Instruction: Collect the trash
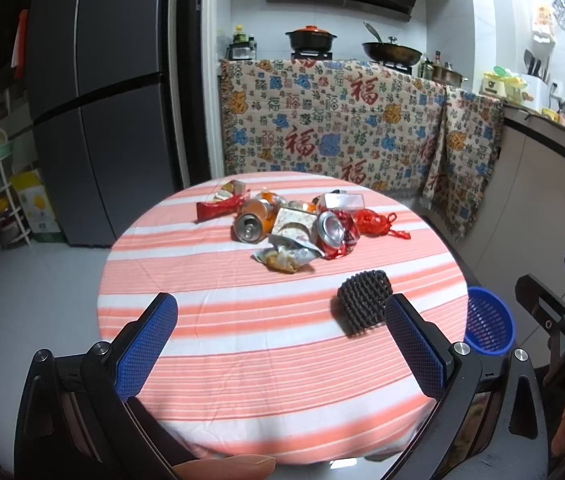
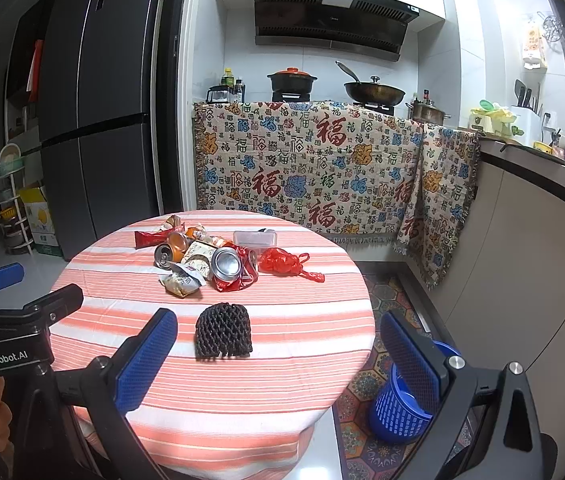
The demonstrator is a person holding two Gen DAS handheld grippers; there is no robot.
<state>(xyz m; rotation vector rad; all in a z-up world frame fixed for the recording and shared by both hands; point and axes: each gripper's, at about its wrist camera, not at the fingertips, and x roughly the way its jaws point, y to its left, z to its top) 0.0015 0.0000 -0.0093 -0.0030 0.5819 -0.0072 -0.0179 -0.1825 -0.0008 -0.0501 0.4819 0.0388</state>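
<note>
A pile of trash lies at the far middle of the round striped table: crushed cans, snack wrappers, a red plastic bag and a clear plastic box. A black foam net lies apart, nearer to me; it also shows in the right wrist view. A blue mesh bin stands on the floor right of the table. My left gripper is open and empty over the near table. My right gripper is open and empty, short of the net.
A tall grey fridge stands at the back left, with a white rack beside it. A counter draped in patterned cloth runs behind the table, and a counter along the right. A patterned rug lies under the bin.
</note>
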